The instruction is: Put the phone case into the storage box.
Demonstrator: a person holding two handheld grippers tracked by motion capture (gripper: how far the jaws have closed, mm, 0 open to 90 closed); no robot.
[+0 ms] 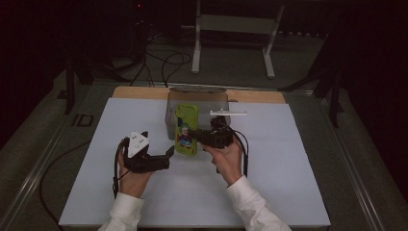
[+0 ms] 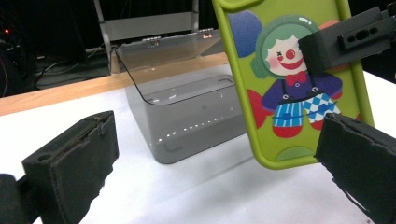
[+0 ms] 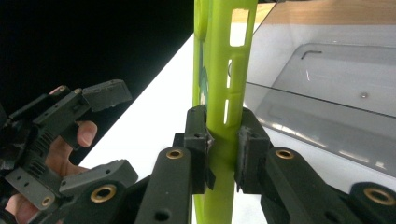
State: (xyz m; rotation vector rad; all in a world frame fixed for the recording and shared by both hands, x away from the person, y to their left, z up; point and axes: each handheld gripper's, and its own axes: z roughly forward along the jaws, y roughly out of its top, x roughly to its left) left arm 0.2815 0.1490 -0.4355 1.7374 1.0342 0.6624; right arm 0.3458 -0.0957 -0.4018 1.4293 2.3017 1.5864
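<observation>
Two grippers meet over the white table. The right gripper has its jaws clamped on the edge of a green phone case with a clown picture, holding it just in front of a clear grey box. The left gripper sits beside the case, jaws spread apart, holding nothing.

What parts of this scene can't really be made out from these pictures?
- Phone case: in the left gripper view its top is cut off by the frame edge, and the right gripper covers part of the clown picture.
- Clear box: in the high view the case hides part of its inside.
- Small dark thing in the box, right gripper view: too small to identify.
- Left gripper: its jaws stand apart, holding nothing.
</observation>
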